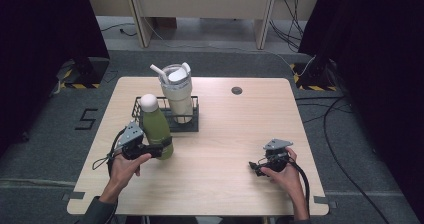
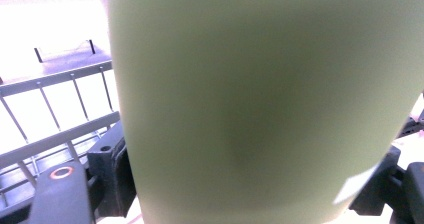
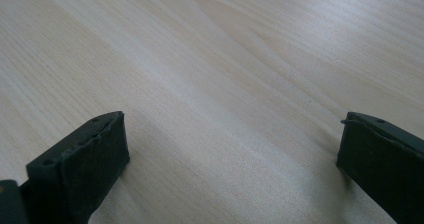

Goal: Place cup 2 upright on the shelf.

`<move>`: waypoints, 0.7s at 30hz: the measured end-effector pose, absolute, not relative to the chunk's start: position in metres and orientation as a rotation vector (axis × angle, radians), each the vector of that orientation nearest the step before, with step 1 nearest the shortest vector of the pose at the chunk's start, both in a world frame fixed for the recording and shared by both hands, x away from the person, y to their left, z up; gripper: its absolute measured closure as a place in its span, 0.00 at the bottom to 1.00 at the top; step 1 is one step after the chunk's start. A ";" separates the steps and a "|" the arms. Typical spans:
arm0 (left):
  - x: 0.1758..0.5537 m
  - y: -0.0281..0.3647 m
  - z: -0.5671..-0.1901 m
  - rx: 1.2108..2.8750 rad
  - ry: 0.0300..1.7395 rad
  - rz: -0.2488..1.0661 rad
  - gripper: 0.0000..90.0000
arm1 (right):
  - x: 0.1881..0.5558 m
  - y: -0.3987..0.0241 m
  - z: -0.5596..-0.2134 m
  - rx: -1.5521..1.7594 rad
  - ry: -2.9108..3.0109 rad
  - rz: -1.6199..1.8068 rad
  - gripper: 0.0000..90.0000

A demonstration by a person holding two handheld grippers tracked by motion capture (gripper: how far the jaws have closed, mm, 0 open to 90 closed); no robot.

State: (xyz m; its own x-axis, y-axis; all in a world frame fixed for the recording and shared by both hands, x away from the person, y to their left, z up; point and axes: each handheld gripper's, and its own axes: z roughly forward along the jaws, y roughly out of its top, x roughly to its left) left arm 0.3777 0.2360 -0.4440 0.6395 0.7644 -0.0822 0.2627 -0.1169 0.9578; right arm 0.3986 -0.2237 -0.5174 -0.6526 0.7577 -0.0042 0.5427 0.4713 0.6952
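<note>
The left gripper (image 1: 161, 149) clamps a green bottle (image 1: 156, 126) low on its body, one black jaw on each side, and holds it upright just in front of a black wire basket (image 1: 192, 125) near the left side of the wooden table (image 1: 225, 149). The bottle has a white rounded cap (image 1: 148, 102). In the left gripper view its green wall (image 2: 265, 104) stands right against the camera, pressed between the jaws, with the basket's wire bars (image 2: 60, 109) behind it at the left. A white tumbler (image 1: 177, 96) with a lid and a straw stands inside the basket, close behind the bottle. The right gripper (image 1: 256, 168) rests in the person's hand on the right part of the table, well apart from the bottle; in the right gripper view its jaws stand wide over bare wood (image 3: 225, 74) with nothing between them.
</note>
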 end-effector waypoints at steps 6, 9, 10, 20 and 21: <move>0.378 0.240 -0.441 1.669 0.858 0.538 0.22 | 0.399 -0.224 -0.517 1.103 2.411 0.973 0.00; 0.379 0.243 -0.439 1.666 0.862 0.542 0.22 | 0.399 -0.224 -0.517 1.103 2.411 0.973 0.00; 0.379 0.244 -0.438 1.666 0.864 0.547 0.22 | 0.399 -0.224 -0.517 1.103 2.411 0.973 0.00; 0.381 0.258 -0.427 1.632 0.884 0.562 0.22 | 0.399 -0.224 -0.517 1.103 2.411 0.973 0.00; 0.381 0.259 -0.426 1.629 0.885 0.564 0.22 | 0.399 -0.224 -0.517 1.102 2.411 0.973 0.00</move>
